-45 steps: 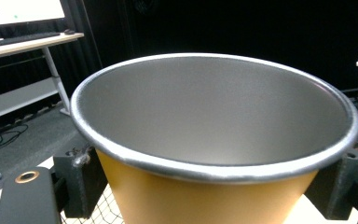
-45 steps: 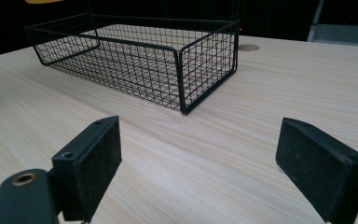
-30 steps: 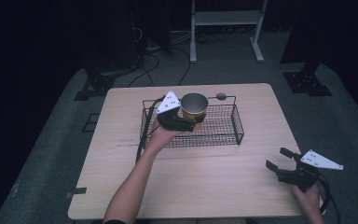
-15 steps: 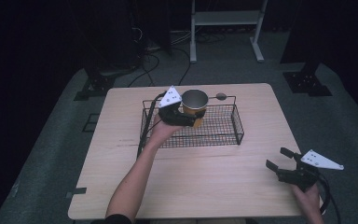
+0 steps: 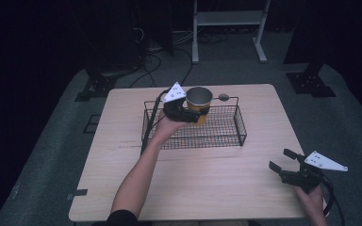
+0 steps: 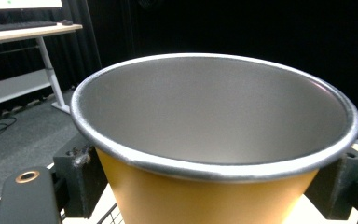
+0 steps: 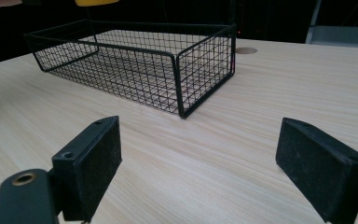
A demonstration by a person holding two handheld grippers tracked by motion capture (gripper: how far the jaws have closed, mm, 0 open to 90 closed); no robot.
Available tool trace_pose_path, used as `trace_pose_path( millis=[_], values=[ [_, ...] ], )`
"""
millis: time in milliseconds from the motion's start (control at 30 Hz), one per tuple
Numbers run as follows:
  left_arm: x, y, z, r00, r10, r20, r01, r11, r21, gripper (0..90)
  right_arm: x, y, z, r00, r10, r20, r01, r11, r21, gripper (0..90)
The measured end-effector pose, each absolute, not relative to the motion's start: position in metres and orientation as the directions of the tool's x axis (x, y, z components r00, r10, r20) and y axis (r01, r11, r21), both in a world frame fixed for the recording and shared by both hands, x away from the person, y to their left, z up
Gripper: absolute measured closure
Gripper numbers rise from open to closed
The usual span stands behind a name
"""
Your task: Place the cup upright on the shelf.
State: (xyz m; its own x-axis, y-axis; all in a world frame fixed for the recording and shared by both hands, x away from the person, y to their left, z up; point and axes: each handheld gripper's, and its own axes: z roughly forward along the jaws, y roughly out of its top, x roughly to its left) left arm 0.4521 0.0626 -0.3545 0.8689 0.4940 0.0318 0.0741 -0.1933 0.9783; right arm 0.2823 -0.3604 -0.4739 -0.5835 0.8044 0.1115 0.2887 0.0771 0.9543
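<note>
A dark room with grey carpet surrounds a pale wooden desk [image 5: 207, 183], where a black wire-mesh basket [image 5: 217, 136] sits toward the far side. The left gripper [image 5: 188, 114], carried in the person's left hand [image 5: 166, 128], is clenched around a yellow cup with a silver metal rim and lining [image 5: 199, 101], held upright above the basket's far-left part. In the left gripper view the cup's wide mouth [image 6: 214, 112] faces up, with a black finger [image 6: 81, 179] pressed against each side of its yellow wall. Just beyond the basket's far rail, a small round grey disc [image 5: 223, 97] lies in the desk's surface. Near the desk's front right corner, well apart from the basket, the right gripper [image 5: 283, 162] hangs just above the wood with its fingers [image 7: 91, 158] spread wide and nothing between them, pointing toward the basket [image 7: 135, 60].
</note>
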Motion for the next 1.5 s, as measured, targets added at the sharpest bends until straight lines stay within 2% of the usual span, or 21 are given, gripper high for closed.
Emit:
trace_pose_path(
  millis=[800,1500],
  values=[
    [0.478,0.051,-0.355,0.879,0.475,0.038,0.082,-0.229,0.97,14.5,0.282,-0.361,-0.474,-0.585,0.802,0.117,0.288,0.071,0.955,13.2],
    [0.503,0.054,-0.396,0.914,0.405,-0.023,0.161,-0.31,0.937,14.3,0.282,-0.361,-0.474,-0.589,0.8,0.116,0.288,0.074,0.955,13.2]
  ],
)
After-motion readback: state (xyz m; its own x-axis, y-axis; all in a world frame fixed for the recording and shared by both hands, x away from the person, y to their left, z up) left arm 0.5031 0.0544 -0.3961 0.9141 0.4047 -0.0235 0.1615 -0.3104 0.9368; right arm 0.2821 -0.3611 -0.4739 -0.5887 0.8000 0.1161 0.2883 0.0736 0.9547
